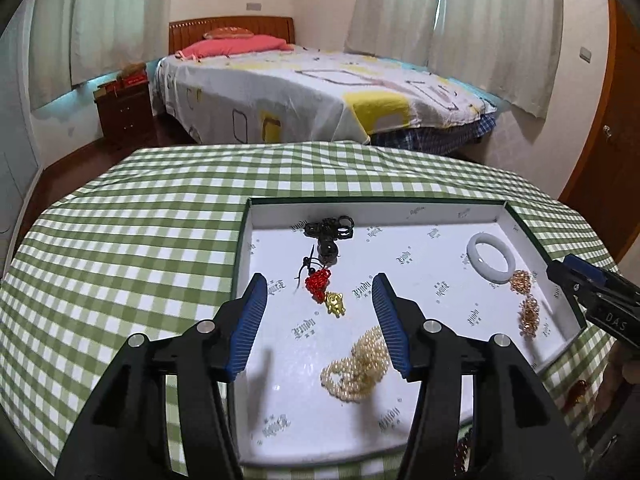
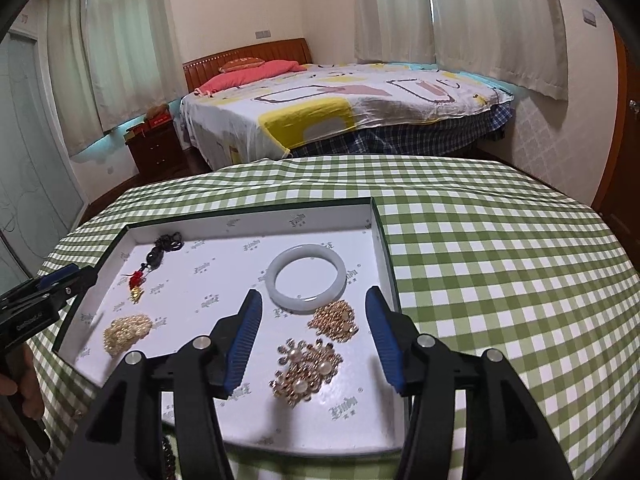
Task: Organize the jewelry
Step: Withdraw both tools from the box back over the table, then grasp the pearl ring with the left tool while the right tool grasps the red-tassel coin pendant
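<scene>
A: Two grippers over one tray; which is nearer what?

B: Largest first: the bangle lies ahead of the right gripper, just beyond its tips; the brooch sits between its spread jaws, the chain just past it.

A: And the left gripper?

B: Also spread, holding nothing; the pearls lie by its right finger, the tassel charm ahead, long axis running away from it.
</scene>
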